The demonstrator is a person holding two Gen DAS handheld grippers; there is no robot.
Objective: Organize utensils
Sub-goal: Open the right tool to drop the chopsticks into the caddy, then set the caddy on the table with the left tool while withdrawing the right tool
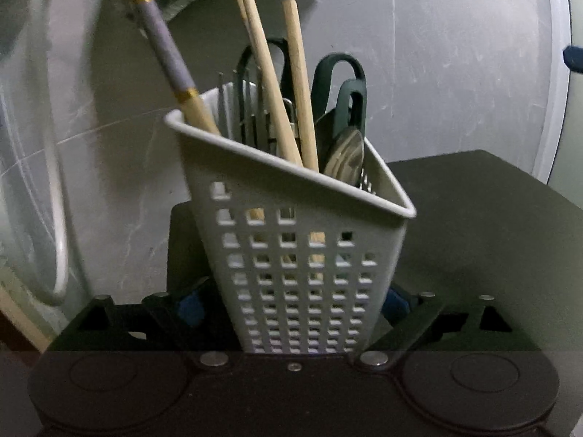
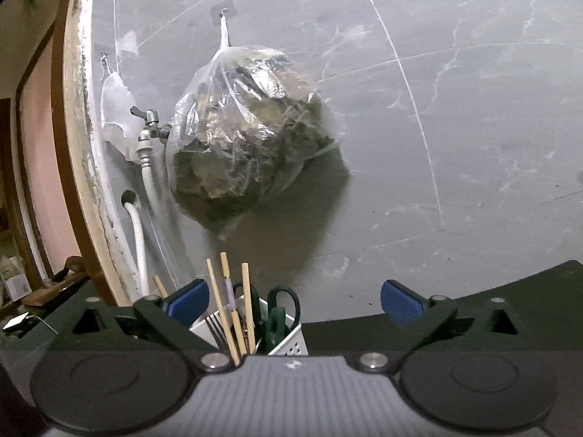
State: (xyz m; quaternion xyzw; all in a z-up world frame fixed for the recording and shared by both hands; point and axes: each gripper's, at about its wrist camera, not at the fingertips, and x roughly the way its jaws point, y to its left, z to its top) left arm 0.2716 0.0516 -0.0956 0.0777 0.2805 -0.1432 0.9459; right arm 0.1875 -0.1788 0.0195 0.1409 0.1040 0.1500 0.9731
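My left tool (image 1: 291, 304) stands with its jaws apart around the foot of the white perforated utensil holder (image 1: 291, 255); the blue pads (image 1: 189, 307) sit just beside the holder's walls at 9 and 3 o'clock, and I cannot tell whether they touch it. The holder stands tilted on the dark table (image 1: 473, 225), its top leaning toward 11 o'clock. Inside it, plain wooden chopsticks (image 1: 298, 102) rise toward 12 o'clock, a chopstick with a lilac band and gold rings (image 1: 167, 51) leans out toward 11 o'clock, dark green scissor handles (image 1: 342, 83) stand at the back right, and a metal spoon bowl (image 1: 344, 154) rests against the right rim. Fork tines (image 1: 247, 109) show behind the sticks.

My right tool (image 2: 293, 306) is spread wide with nothing between its pads; one blue fingertip (image 2: 400, 307) sits at 3 o'clock. Low between the jaws, toward 7 o'clock, I see the same holder from above. On the grey wall (image 2: 455, 109) at 11 o'clock hangs a clear plastic bag (image 2: 247, 134), with a tap (image 2: 151, 123) and white hose (image 2: 140, 240) at 9 o'clock.
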